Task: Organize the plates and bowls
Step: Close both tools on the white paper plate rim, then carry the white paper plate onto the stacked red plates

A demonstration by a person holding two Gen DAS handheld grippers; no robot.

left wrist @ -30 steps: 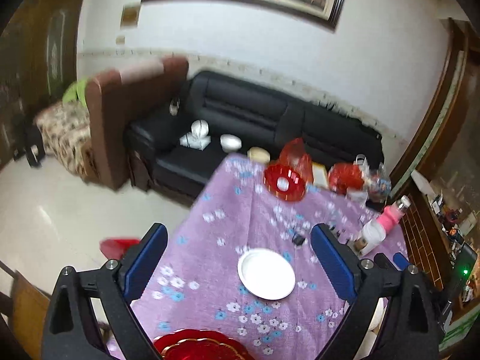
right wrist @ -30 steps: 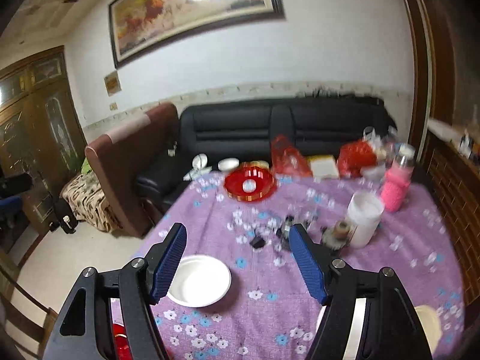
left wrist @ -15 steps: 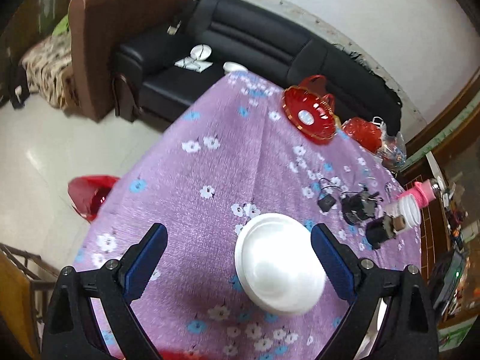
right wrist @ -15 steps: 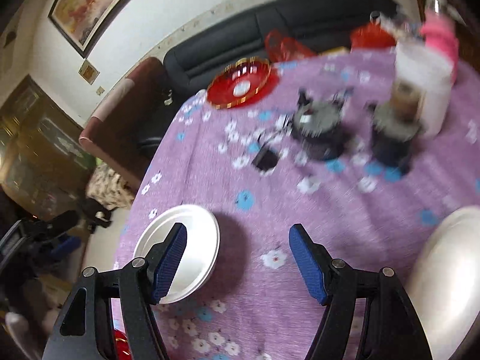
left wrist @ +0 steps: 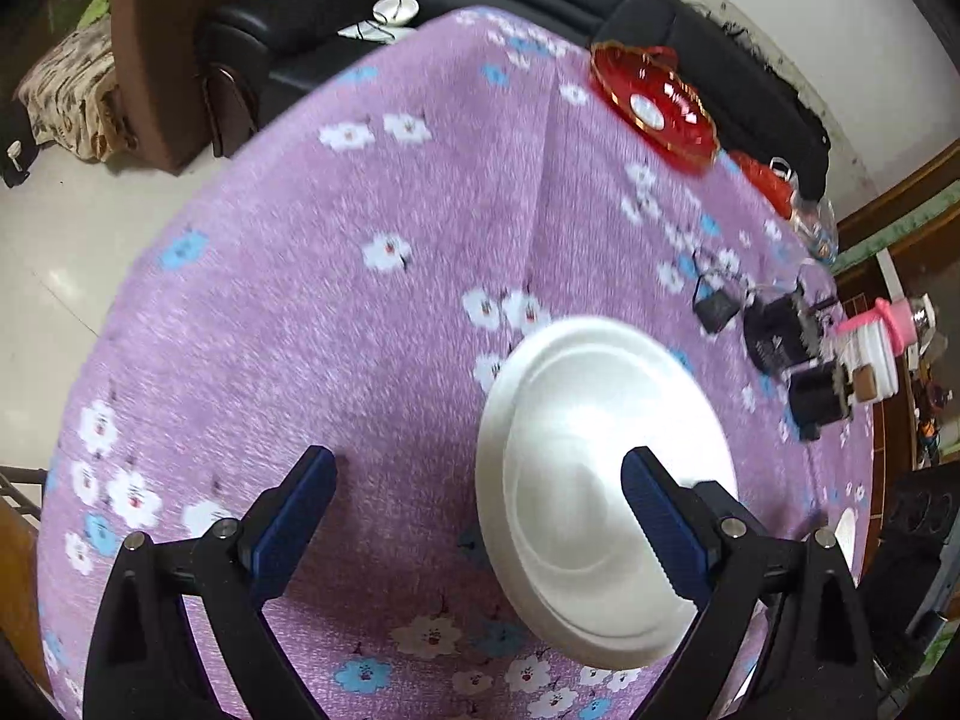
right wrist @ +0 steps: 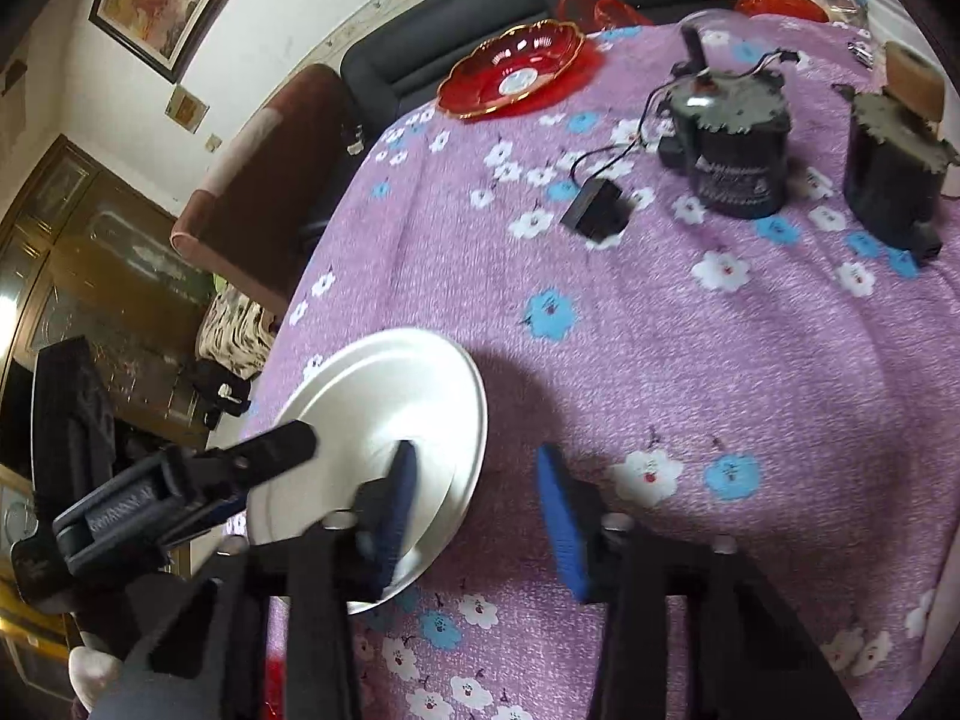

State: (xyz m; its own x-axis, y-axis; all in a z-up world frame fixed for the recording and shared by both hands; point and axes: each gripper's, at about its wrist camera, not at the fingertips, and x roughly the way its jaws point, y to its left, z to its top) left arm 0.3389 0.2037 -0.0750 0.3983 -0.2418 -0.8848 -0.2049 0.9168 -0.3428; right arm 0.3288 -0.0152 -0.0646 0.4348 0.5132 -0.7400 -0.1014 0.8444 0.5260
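A white plate (left wrist: 606,480) lies bare on the worktop (left wrist: 336,276). Both hand-held grippers, left (left wrist: 477,501) and right (right wrist: 477,498), gape apart, each straddling the plate's rim.

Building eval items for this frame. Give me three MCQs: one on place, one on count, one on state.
1. Where does the red dish sit?
A. at the far edge of the table
B. on the floor
C. on a chair seat

2. How many black drum-shaped units stand on the cloth?
A. one
B. two
C. four

3. What state is the right gripper in?
A. shut on the red dish
B. open, at the rim of the white plate
C. shut on nothing

Key:
1. A: the dish rests on the purple cloth near the table's far side.
2. B: the right wrist view shows two of them, side by side.
3. B: its blue fingers stand apart, one over the plate and one beyond the rim.
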